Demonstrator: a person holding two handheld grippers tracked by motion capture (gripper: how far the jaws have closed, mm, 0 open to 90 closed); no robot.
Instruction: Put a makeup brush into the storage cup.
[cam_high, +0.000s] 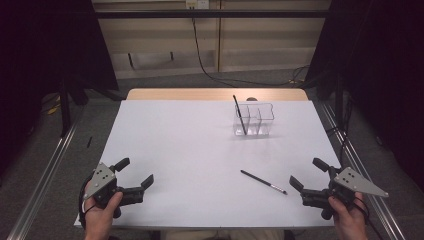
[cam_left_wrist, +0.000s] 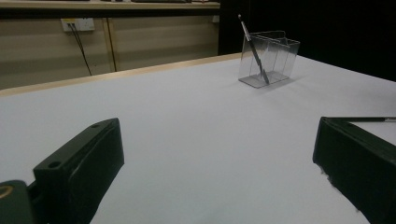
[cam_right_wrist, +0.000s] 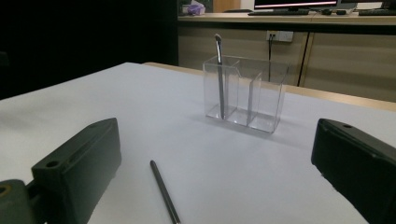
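Left gripper (cam_high: 134, 171): held in the person's left hand (cam_high: 101, 212) at the 7 o'clock corner of the high view, jaws spread wide, pointing toward 2 o'clock. Right gripper (cam_high: 307, 173): held in the right hand (cam_high: 347, 217) at 5 o'clock, jaws spread wide, pointing toward 10 o'clock.

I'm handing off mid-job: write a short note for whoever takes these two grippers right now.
Left gripper: open, holding nothing, at the near left corner of the table.
Right gripper: open, holding nothing, at the near right.
Clear divided holder: far right of centre, upright.
Done: one brush stands leaning in the holder's left compartment.
Left: the second brush lies flat on the table, just left of the right gripper; it probably goes in the holder next.
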